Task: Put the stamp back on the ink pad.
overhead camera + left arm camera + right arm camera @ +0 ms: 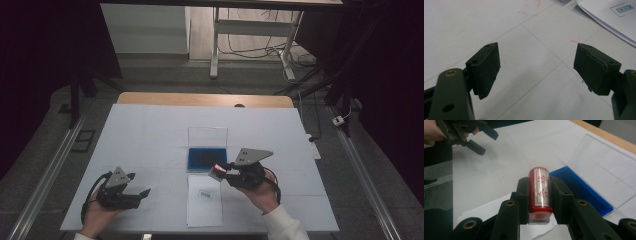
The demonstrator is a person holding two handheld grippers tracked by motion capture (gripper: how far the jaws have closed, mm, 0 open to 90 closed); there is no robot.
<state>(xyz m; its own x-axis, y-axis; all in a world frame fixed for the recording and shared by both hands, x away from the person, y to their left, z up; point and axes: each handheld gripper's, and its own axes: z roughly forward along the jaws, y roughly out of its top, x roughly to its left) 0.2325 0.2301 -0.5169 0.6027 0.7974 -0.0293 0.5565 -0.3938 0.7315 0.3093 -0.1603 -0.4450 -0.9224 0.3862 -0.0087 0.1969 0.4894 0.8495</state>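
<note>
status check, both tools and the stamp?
Left tool open, empty. Right tool shut on stamp, beside ink pad, lid open. Paper in front. Nothing blocking.

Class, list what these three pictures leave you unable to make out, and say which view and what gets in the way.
- Print on the paper sheet, high view: too small to read.
- Face of the red stamp, right gripper view: turned away, flanked by the right gripper jaws.
- Blue ink pad near edge, high view: hidden behind the stamp.

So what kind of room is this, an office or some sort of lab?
Probably a lab or recording workspace: a paper-covered table stands among dark curtains, with loose cables on the floor behind and metal rails alongside.
</note>
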